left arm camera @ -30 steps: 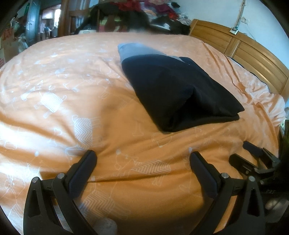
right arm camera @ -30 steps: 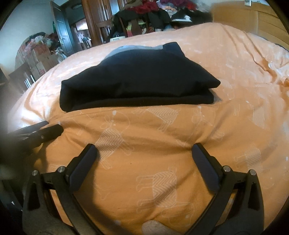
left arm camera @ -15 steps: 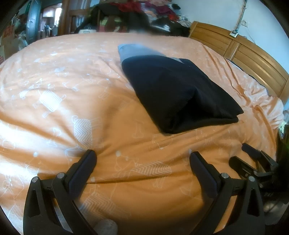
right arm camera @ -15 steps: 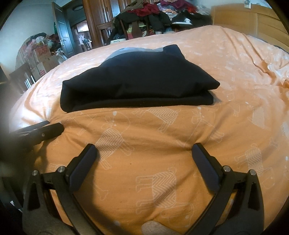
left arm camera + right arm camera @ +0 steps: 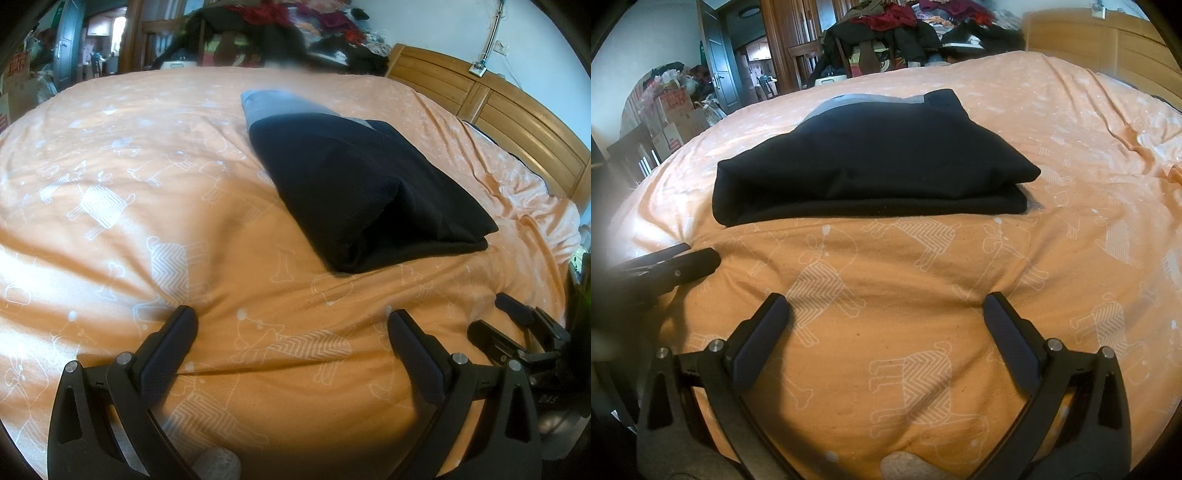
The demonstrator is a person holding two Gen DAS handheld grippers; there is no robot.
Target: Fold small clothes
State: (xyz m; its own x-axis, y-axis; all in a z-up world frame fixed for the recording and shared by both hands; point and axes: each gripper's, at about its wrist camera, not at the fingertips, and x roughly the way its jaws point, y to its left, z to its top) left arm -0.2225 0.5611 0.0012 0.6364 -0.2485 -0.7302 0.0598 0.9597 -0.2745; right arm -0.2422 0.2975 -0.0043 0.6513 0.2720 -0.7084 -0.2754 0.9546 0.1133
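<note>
A folded black garment [image 5: 362, 192] with a grey band at its far end lies flat on the orange bed sheet [image 5: 147, 192]. In the right wrist view the same black garment [image 5: 871, 162] sits straight ahead of me, a stacked bundle with a grey strip at the back. My left gripper [image 5: 291, 325] is open, resting low on the sheet short of the garment, with nothing between its fingers. My right gripper [image 5: 886, 314] is open too, on the sheet in front of the garment's near edge. Each gripper shows at the edge of the other's view.
A wooden headboard [image 5: 498, 110] runs along the right of the bed. A heap of clothes [image 5: 901, 26] fills chairs beyond the far edge. Cardboard boxes [image 5: 676, 118] and a door stand at the left. The orange sheet [image 5: 1089, 192] is wrinkled toward the headboard.
Hardly anything has changed. Both grippers stay open on the sheet, and the folded garment has not moved; the views shift only slightly.
</note>
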